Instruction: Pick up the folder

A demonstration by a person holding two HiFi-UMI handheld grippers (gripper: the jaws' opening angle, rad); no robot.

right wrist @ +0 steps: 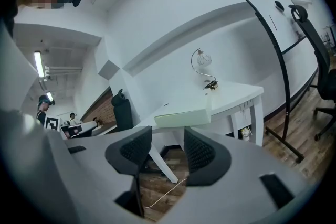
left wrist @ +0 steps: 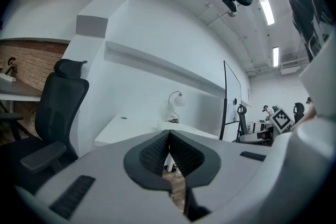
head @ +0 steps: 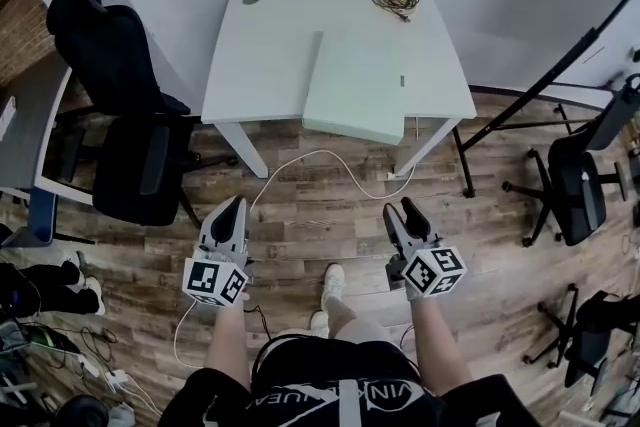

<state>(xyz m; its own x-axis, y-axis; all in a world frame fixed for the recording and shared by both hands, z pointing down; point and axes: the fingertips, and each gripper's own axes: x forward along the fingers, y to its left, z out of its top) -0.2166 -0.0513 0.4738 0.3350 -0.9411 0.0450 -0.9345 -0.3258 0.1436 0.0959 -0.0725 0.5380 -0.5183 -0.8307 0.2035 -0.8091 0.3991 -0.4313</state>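
I am at the very start of the job, coming up to the white worktop [head: 262, 65] to reach the pale green flat folder [head: 360, 87]. The folder lies on the front part of the worktop, toward its right side. Its near edge sticks out a bit past the worktop's front edge. I have not touched it yet. Both my tools are out over the brown wooden floor [head: 300, 235], well apart from it.

My left hand-held gripper [head: 234, 205] has its jaws pressed together with nothing in them. My right hand-held gripper [head: 400, 208] has its jaws partly apart, a middling gap. Nothing is in there either, and through the gap I only see floor and a worktop leg.

I think the next move is to step closer and bring the right one up to the edge that sticks out. One jaw should go above it and one below, and then I squeeze. The jaws stand side by side now, so I think my wrist must roll first. The folder's front edge looks fairly thick, so the gap may need to be wider.

The folder has a tiny dark mark near its right edge, too small to read. The cubes on my tools show black and white squares, no words. White letters on my black clothes are cut off, so I cannot read them.
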